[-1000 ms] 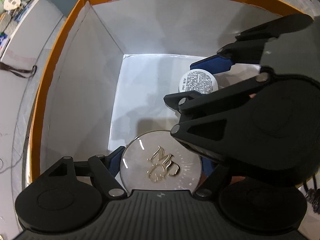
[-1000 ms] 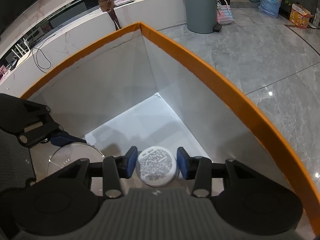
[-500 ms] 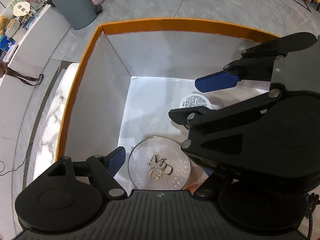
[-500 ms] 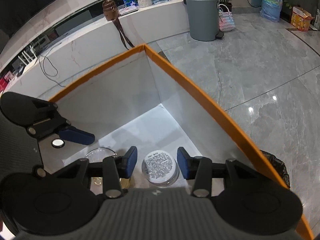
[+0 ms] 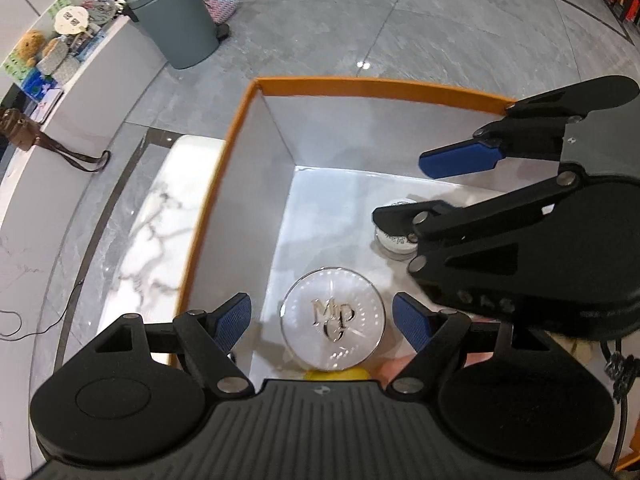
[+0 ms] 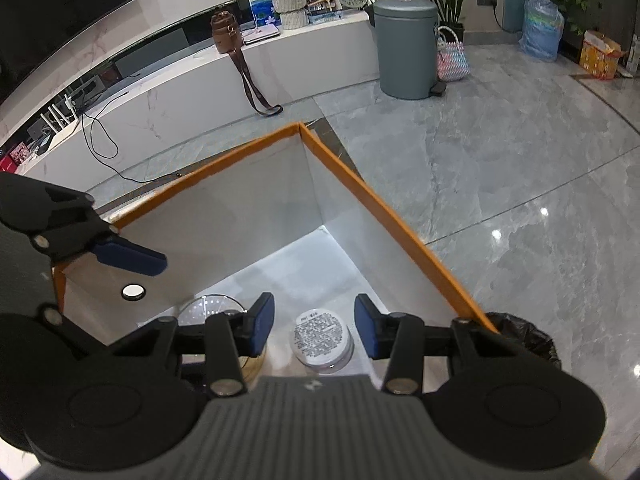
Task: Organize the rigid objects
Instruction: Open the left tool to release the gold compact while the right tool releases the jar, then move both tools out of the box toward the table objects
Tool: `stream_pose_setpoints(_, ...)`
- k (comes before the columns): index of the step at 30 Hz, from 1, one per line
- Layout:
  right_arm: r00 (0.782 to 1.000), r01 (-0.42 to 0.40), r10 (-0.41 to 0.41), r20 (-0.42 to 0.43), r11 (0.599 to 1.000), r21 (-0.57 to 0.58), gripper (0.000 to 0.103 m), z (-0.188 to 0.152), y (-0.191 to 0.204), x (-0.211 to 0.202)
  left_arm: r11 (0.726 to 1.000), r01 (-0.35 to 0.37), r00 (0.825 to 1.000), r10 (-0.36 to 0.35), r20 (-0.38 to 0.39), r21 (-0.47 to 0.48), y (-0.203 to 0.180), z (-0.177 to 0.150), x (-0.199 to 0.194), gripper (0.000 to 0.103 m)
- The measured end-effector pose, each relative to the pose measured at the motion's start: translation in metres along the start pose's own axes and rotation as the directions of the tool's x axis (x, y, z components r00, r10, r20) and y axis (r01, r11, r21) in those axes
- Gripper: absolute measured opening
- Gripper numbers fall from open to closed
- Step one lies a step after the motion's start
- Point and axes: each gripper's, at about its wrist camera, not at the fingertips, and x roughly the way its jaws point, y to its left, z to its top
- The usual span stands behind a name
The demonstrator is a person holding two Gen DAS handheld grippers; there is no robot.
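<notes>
An orange-rimmed box (image 5: 360, 82) with white walls holds two things on its floor. One is a round silver case (image 5: 334, 320) with a raised emblem, the other a small white jar (image 6: 320, 338) with a printed label on top. My left gripper (image 5: 322, 310) hangs open above the silver case, its blue pads well clear of it. Above the jar, my right gripper (image 6: 314, 322) has its pads apart and touches nothing. The right gripper (image 5: 420, 188) covers part of the jar (image 5: 394, 240) in the left wrist view. The silver case (image 6: 208, 306) shows partly behind a right finger.
The box (image 6: 360, 192) stands on a white marble top (image 5: 152, 248). Something yellow (image 5: 336, 374) peeks out below the silver case. A grey bin (image 6: 406, 48), a woven bag (image 6: 452, 56) and a counter with a brown bag (image 6: 226, 34) lie beyond, across open floor.
Both grippers have risen out of the box, so the box and its floor look smaller and farther. The left fingers have moved off the silver case. Case and jar stay on the box floor.
</notes>
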Motion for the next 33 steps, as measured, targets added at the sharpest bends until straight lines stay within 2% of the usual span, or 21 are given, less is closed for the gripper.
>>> stream_pose_setpoints(15, 0.997, -0.002, 0.006, 0.073, 0.999, -0.054, 0.045, 0.009, 0.028, -0.049, 0.997, -0.05, 0.996, 0.054, 0.072, -0.059, 0.014, -0.022, -0.064, 0.094)
stream_pose_setpoints(29, 0.994, 0.013, 0.002, 0.11, 0.991, -0.132, 0.048, -0.007, 0.07, -0.077, 0.983, -0.02, 0.987, 0.048, 0.152, -0.181, 0.03, -0.085, -0.101, 0.094)
stream_pose_setpoints(33, 0.993, 0.016, 0.003, 0.117, 0.986, -0.164, 0.048, -0.016, 0.085, -0.083, 0.97, -0.006, 0.979, 0.055, 0.196, -0.244, 0.038, -0.108, -0.111, 0.094)
